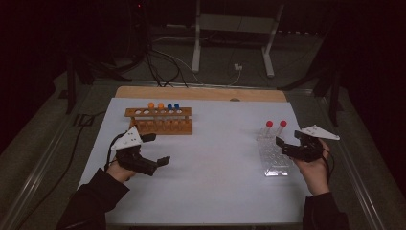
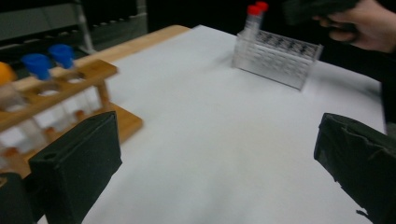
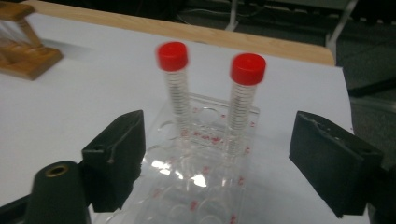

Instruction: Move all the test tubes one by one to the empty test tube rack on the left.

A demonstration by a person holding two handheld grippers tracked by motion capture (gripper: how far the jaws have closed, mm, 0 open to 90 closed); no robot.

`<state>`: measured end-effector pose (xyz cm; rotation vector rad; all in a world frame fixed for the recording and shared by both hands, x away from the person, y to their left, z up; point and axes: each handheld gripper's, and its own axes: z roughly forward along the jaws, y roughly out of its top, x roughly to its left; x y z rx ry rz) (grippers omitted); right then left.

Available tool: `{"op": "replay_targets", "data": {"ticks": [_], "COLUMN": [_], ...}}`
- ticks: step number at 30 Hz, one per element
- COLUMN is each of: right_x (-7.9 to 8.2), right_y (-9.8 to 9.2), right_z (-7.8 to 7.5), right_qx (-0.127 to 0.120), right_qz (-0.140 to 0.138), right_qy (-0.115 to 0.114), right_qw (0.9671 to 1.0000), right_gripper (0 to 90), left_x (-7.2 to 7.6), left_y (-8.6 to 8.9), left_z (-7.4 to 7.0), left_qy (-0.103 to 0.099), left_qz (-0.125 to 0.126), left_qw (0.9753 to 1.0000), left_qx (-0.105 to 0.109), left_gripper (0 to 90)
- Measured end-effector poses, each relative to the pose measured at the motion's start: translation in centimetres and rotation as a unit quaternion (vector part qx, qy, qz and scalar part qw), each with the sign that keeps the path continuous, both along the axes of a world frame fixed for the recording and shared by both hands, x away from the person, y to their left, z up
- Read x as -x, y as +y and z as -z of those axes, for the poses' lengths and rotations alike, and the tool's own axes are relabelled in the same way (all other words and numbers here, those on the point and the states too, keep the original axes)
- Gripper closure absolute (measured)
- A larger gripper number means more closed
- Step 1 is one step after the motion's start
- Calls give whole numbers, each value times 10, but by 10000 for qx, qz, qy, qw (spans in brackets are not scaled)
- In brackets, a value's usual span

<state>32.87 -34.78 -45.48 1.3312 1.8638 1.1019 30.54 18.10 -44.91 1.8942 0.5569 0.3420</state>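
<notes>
Red-capped tubes [image 3: 245,100], 2 of them, stand upright in the clear rack [image 1: 274,155]; the right hand-held gripper [image 3: 217,158] faces them, jaws wide, likely to grab 1. Left hand-held gripper [image 1: 155,148] waits wide, empty.

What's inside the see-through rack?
Two tubes with red caps stand upright in the clear rack, at its far end. The other holes look empty. The tube bottoms blur into the clear plastic, so whether anything is in them can't be told.

Dim room: white sheet [image 1: 210,191] covers a wooden table [image 1: 201,93]; cables [image 1: 158,67] trail across grey floor [image 1: 230,62] beside white desk legs [image 1: 269,48]
</notes>
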Motion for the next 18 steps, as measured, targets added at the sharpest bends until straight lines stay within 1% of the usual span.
{"op": "replay_targets", "data": {"ticks": [2,3,4,6,8,10,12,14,15,17,18], "right_x": [-7,-12,-15,-22,-28,-32,-37,-40,-41,-43,-44], "right_y": [-1,-1,-2,-2,-2,-2,-2,-1,-1,0,0], "right_z": [3,5,6,9,11,13,16,18,19,19,19], "right_qx": [44,29,39,97,79,82,83,96,103,112,120], "right_qz": [-17,-19,-32,45,49,60,100,97,107,129,145], "right_qy": [65,110,146,189,242,268,313,325,311,285,264], "right_qw": [10000,9999,9999,9998,9997,9996,9994,9994,9994,9994,9995], "right_gripper": [309,347,375,415,487,512,571,606,641,664,706], "left_x": [2,1,1,1,1,0,0,0,0,0,0], "left_y": [0,0,1,2,3,3,3,4,4,4,5], "left_z": [2,2,2,3,4,5,5,5,5,6,6], "left_qy": [-23,-4,10,48,18,56,29,35,30,35,44], "left_qz": [6,2,6,4,-28,-9,-38,-50,-51,-74,-64], "left_qw": [10000,10000,10000,10000,10000,10000,10000,10000,10000,10000,10000], "left_qx": [-38,-19,13,45,16,57,40,46,50,56,57], "left_gripper": [12,11,12,11,12,12,12,12,12,12,12]}}
